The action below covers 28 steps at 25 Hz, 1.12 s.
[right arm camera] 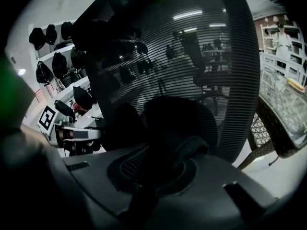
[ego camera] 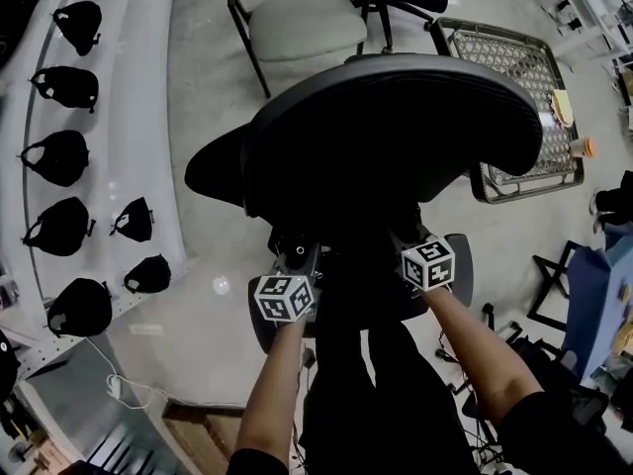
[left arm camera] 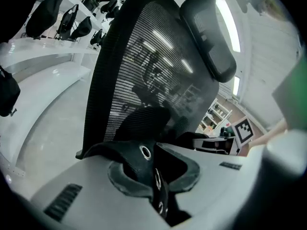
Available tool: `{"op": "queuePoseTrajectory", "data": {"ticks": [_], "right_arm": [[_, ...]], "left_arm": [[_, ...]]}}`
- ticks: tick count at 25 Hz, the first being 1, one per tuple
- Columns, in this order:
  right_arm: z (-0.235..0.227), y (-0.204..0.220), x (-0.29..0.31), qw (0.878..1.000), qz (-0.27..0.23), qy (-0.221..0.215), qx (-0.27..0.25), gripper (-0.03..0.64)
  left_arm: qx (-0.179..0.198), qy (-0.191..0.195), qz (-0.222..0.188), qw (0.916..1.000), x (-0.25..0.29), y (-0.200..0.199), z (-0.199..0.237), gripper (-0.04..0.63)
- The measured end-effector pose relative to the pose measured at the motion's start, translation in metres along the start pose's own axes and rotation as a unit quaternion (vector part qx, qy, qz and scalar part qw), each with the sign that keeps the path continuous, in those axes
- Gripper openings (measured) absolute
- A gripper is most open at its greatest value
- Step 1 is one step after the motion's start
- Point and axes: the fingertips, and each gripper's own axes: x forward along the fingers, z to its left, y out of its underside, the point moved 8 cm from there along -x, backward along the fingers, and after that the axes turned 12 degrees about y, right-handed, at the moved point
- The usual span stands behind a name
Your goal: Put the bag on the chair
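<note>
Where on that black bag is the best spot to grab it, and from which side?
By its thin flat parts, as now: the left gripper is shut on the eyelet strap, the right gripper on a dark fold. Come from the person's side, jaws facing the chair's mesh back.

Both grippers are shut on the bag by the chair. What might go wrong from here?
The left gripper pinches only a thin eyeleted strap, which may slip out under load. In the head view the chair back blocks the view below it, so the bag could be set down off-centre and slide off.
</note>
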Motion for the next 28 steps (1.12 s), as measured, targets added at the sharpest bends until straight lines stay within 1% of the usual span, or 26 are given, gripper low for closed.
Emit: {"op": "queuePoseTrajectory", "data": {"ticks": [2, 4, 6, 8, 10, 12, 15, 17, 19, 21, 23, 25, 28], "right_arm": [[0.003, 0.006, 0.007, 1.000, 0.000, -0.013, 0.011, 0.021], [0.007, 0.013, 0.016, 1.000, 0.008, -0.018, 0.009, 0.025], [0.010, 0.022, 0.027, 1.000, 0.022, -0.017, -0.005, 0.043], [0.010, 0.032, 0.037, 0.999, 0.035, -0.013, -0.025, 0.045], [0.008, 0.042, 0.042, 0.998, 0.045, -0.007, -0.043, 0.046], [0.006, 0.050, 0.046, 0.998, 0.053, -0.005, -0.047, 0.049], [0.004, 0.059, 0.053, 0.997, 0.064, -0.009, -0.045, 0.054], [0.003, 0.065, 0.057, 0.997, 0.071, -0.012, -0.039, 0.055], [0.002, 0.069, 0.060, 0.997, 0.072, -0.014, -0.028, 0.055], [0.000, 0.071, 0.064, 0.997, 0.068, -0.018, -0.014, 0.059], [0.000, 0.072, 0.067, 0.998, 0.063, -0.019, -0.006, 0.077], [0.001, 0.072, 0.070, 0.998, 0.061, -0.019, -0.006, 0.096], [0.006, 0.074, 0.072, 0.997, 0.068, -0.022, -0.005, 0.131]], "left_arm": [[0.008, 0.000, 0.007, 0.9999, 0.007, 0.008, 0.007, 0.023], [0.010, -0.005, 0.017, 0.9998, 0.012, 0.018, 0.018, 0.023], [0.006, -0.013, 0.028, 0.9995, 0.015, 0.029, 0.029, 0.023], [0.001, -0.019, 0.043, 0.9989, 0.018, 0.039, 0.038, 0.023], [-0.004, -0.021, 0.060, 0.9980, 0.019, 0.046, 0.042, 0.023], [-0.005, -0.018, 0.073, 0.9972, 0.019, 0.050, 0.045, 0.023], [-0.004, -0.017, 0.082, 0.9964, 0.023, 0.051, 0.054, 0.026], [-0.012, -0.018, 0.083, 0.9963, 0.025, 0.054, 0.059, 0.034], [-0.020, -0.019, 0.083, 0.9961, 0.027, 0.058, 0.064, 0.060], [-0.020, -0.019, 0.085, 0.9960, 0.029, 0.061, 0.066, 0.077], [-0.015, -0.011, 0.089, 0.9959, 0.031, 0.064, 0.067, 0.084], [-0.012, 0.001, 0.093, 0.9956, 0.033, 0.066, 0.068, 0.114], [-0.013, 0.004, 0.101, 0.9948, 0.031, 0.070, 0.071, 0.132]]}}
